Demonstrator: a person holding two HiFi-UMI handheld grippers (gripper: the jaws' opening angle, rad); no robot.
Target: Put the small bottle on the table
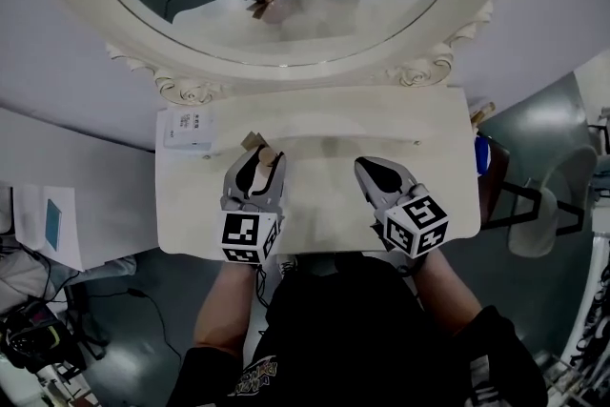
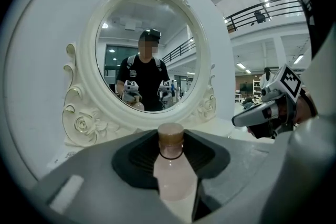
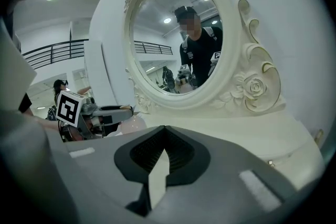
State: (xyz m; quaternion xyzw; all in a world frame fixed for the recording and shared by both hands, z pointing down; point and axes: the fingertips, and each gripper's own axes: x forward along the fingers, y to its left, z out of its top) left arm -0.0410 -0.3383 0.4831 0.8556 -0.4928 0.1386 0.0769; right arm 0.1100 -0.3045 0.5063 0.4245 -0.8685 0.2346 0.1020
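Overhead, in the head view, the left gripper (image 1: 255, 162) hangs over the cream table (image 1: 324, 200) at about 7 o'clock of the tabletop, with the small bottle (image 1: 268, 154) showing at its tips. The right gripper (image 1: 372, 172) sits at about 5 o'clock, well apart from it. The oval mirror (image 1: 286, 62) stands at 12 o'clock, and a white box (image 1: 188, 127) lies at the table's 10 o'clock corner. From here it cannot be told whether the bottle's base touches the top.

In the left gripper view, the jaws are clamped on the bottle's pale pink body, its brown cap (image 2: 171, 134) pointing toward 12 o'clock, upright or nearly so. The right gripper shows at 3 o'clock.

In the right gripper view, the jaws are pressed together with nothing between them. The left gripper shows at 9 o'clock, low over the table, with the bottle's pink body just beside it.

The step in hand looks like the placing itself: the bottle is held over open tabletop, in front of the mirror. The next move probably calls for lowering it until the base sits flat, then parting the left jaws without tipping it.
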